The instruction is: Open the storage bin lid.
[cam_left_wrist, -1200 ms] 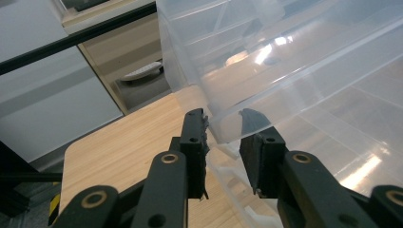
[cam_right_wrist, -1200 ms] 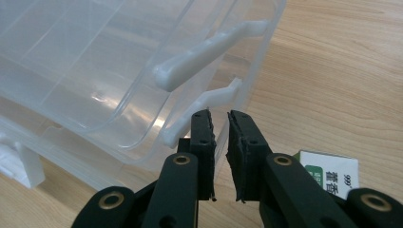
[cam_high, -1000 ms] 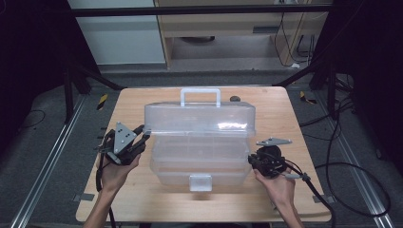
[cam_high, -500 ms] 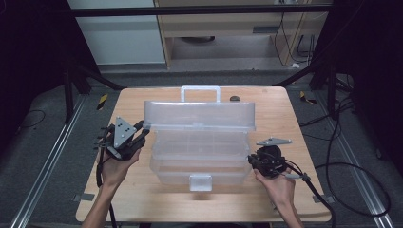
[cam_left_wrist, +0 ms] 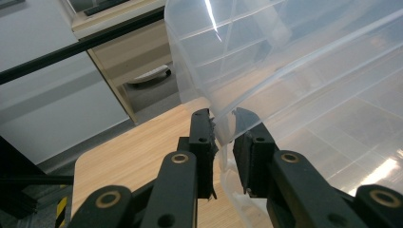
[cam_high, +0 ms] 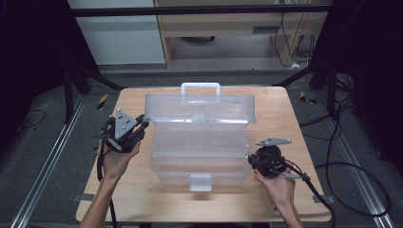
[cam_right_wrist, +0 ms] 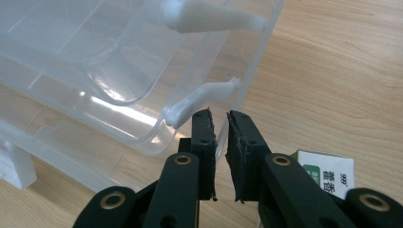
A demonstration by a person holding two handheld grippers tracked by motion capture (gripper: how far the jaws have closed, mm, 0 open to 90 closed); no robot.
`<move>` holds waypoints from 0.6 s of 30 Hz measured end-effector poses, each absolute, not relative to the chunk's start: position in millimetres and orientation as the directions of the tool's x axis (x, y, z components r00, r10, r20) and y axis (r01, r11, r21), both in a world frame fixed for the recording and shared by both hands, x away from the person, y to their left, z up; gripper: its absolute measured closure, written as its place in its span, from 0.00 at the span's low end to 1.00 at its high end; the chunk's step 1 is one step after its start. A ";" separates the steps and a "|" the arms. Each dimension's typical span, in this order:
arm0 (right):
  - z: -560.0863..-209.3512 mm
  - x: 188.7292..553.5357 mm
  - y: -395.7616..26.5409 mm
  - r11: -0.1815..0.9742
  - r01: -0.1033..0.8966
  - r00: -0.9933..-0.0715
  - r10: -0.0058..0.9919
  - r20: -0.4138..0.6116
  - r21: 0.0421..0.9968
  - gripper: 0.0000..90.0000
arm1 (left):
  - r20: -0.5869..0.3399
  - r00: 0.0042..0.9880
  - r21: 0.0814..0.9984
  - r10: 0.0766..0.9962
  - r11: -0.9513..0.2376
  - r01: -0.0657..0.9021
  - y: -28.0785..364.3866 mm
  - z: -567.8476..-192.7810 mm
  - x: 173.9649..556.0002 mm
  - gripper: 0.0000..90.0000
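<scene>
Left tool [cam_left_wrist: 224, 124] has just been closing on the clear box [cam_high: 199, 137] lid's corner; right tool [cam_right_wrist: 220, 118], nearly closed and empty, rests beside the box's base.

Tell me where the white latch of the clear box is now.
In the high view, the white latch sits at the middle of the near front edge of the clear plastic tool box, between the person's two hands.
</scene>
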State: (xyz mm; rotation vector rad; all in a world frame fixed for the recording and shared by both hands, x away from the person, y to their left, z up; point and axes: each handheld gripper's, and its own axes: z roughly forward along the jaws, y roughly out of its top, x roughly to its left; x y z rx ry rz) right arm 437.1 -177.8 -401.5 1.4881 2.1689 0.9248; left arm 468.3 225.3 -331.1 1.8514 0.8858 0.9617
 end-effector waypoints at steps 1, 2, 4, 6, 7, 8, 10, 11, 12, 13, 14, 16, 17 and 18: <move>-401.5 437.1 -177.8 0.235 0.690 -0.386 0.919 0.074 0.685 0.90 | 0.275 0.453 0.901 0.848 -0.392 0.187 225.3 -330.6 469.6 0.86; -401.5 437.1 -177.7 0.234 0.690 -0.385 0.920 0.073 0.685 0.90 | 0.268 0.452 0.899 0.851 -0.390 0.201 225.0 -330.0 469.7 0.87; -401.5 437.1 -177.6 0.233 0.690 -0.384 0.920 0.074 0.685 0.90 | 0.276 0.450 0.900 0.850 -0.392 0.190 224.7 -328.8 472.1 0.87; -401.5 437.2 -177.7 0.234 0.690 -0.384 0.920 0.073 0.685 0.90 | 0.278 0.449 0.899 0.849 -0.394 0.190 224.6 -327.9 473.4 0.87; -401.6 437.3 -177.7 0.235 0.689 -0.384 0.920 0.071 0.685 0.90 | 0.279 0.447 0.899 0.850 -0.394 0.189 224.5 -327.5 474.3 0.87; -401.4 437.2 -177.7 0.234 0.690 -0.385 0.920 0.073 0.685 0.90 | 0.280 0.445 0.899 0.850 -0.395 0.188 224.3 -327.2 475.2 0.88; -401.7 437.6 -178.0 0.238 0.686 -0.388 0.919 0.069 0.687 0.90 | 0.272 0.442 0.899 0.855 -0.390 0.200 223.8 -326.8 475.7 0.88; -401.5 437.5 -178.0 0.237 0.688 -0.388 0.919 0.072 0.685 0.90 | 0.287 0.440 0.898 0.851 -0.399 0.186 223.8 -326.1 477.3 0.88; -401.5 437.5 -178.0 0.238 0.688 -0.389 0.918 0.072 0.685 0.90 | 0.288 0.437 0.897 0.852 -0.400 0.187 223.3 -325.8 477.9 0.89; -401.4 437.4 -178.0 0.239 0.688 -0.390 0.918 0.072 0.685 0.90 | 0.291 0.435 0.896 0.852 -0.402 0.188 222.9 -325.4 478.5 0.89; -401.5 437.5 -178.0 0.239 0.687 -0.390 0.918 0.071 0.686 0.90 | 0.285 0.434 0.895 0.855 -0.399 0.199 222.4 -325.1 478.3 0.89; -401.5 437.4 -178.2 0.243 0.686 -0.394 0.917 0.069 0.686 0.90 | 0.290 0.432 0.892 0.854 -0.405 0.201 222.3 -323.6 480.3 0.90; -401.5 437.4 -178.2 0.243 0.686 -0.394 0.917 0.069 0.686 0.90 | 0.290 0.432 0.892 0.854 -0.405 0.201 222.3 -323.6 480.3 0.90; -401.5 437.5 -178.3 0.245 0.686 -0.395 0.916 0.069 0.686 0.90 | 0.290 0.430 0.892 0.855 -0.404 0.202 221.8 -322.9 481.9 0.90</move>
